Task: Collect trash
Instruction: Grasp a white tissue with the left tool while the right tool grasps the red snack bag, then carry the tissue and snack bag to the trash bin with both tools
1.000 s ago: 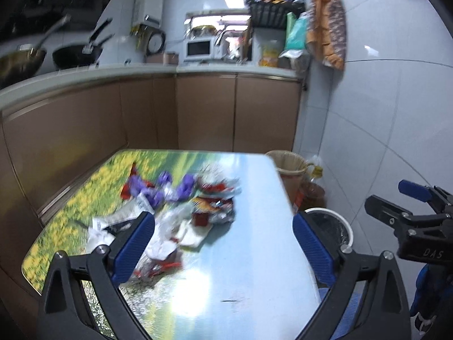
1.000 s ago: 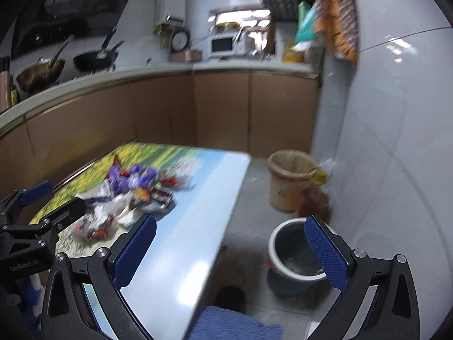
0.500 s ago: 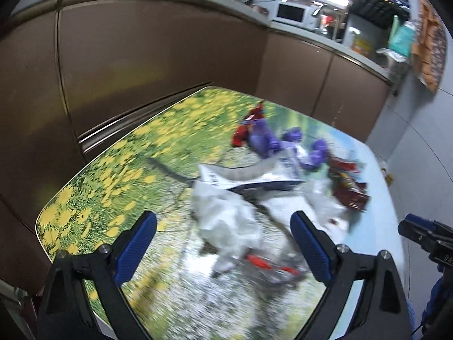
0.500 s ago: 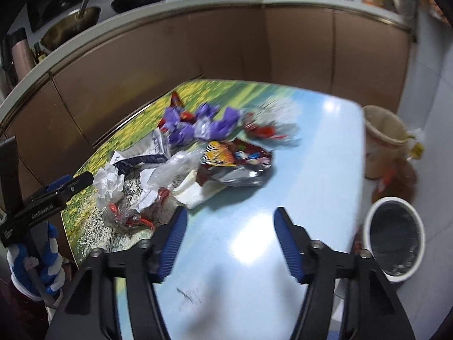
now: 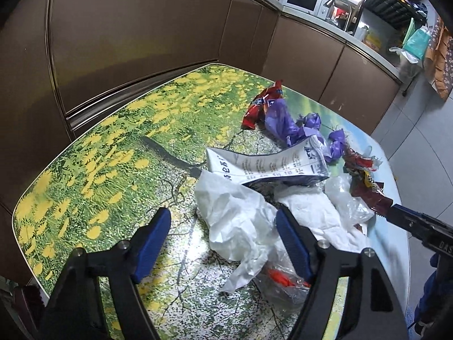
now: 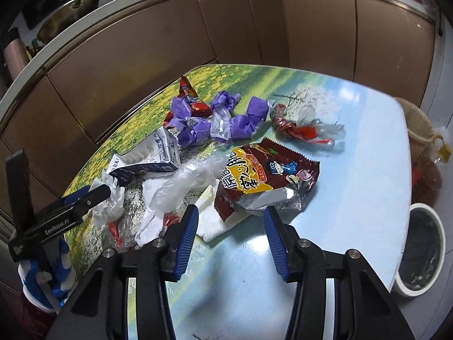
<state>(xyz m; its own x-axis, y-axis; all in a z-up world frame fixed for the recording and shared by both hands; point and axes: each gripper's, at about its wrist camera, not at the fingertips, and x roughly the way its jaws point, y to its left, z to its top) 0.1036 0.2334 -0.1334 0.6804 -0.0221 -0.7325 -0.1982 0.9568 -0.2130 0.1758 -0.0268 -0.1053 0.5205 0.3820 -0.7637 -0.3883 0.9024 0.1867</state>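
A heap of trash lies on the table (image 5: 119,130). In the left wrist view my open, empty left gripper (image 5: 223,233) hovers at a crumpled white tissue (image 5: 237,215), below a flattened white carton (image 5: 269,167), purple wrappers (image 5: 286,121) and a red wrapper (image 5: 263,103). In the right wrist view my open, empty right gripper (image 6: 229,226) hovers in front of a dark red snack bag (image 6: 263,178), with clear plastic (image 6: 181,181), purple wrappers (image 6: 223,121) and a red twisted wrapper (image 6: 297,130) beyond. The left gripper shows at the left of this view (image 6: 82,201).
A white-rimmed bin (image 6: 421,249) stands on the floor right of the table, with a tan basket (image 6: 416,130) behind it. Brown kitchen cabinets (image 5: 141,34) wrap around the table's far sides. The right gripper's finger (image 5: 416,223) reaches in from the right in the left wrist view.
Both grippers have tilted down and moved in close over the trash heap. The right jaws have narrowed from wide open to a smaller gap.
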